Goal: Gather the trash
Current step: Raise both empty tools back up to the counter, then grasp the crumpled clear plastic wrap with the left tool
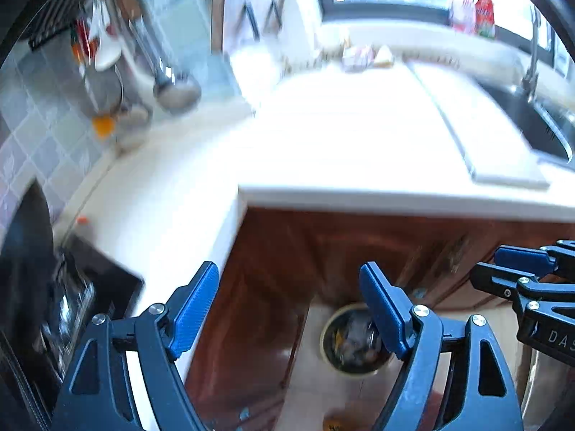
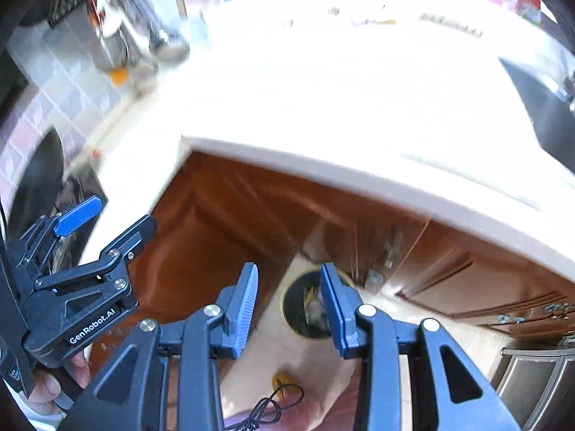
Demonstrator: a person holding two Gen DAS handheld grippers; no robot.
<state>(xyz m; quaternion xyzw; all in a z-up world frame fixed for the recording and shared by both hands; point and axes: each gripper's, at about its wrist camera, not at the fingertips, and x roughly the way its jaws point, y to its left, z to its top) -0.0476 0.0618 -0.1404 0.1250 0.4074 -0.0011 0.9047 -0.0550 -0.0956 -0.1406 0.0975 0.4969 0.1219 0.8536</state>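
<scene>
A: Where's the trash?

B: Some sits in the bin point(image 1: 354, 341) on the floor below; scraps point(image 1: 364, 56) lie far back on the tabletop point(image 1: 341, 136).

A: Claws?

B: Left claw point(image 1: 289, 309) wide, empty; right claw point(image 2: 289, 305) narrower, empty. I'd judge we're between pickups.

A: Next?

B: Reach over the tabletop's edge; open room, sink point(image 1: 539, 122) at right.
</scene>
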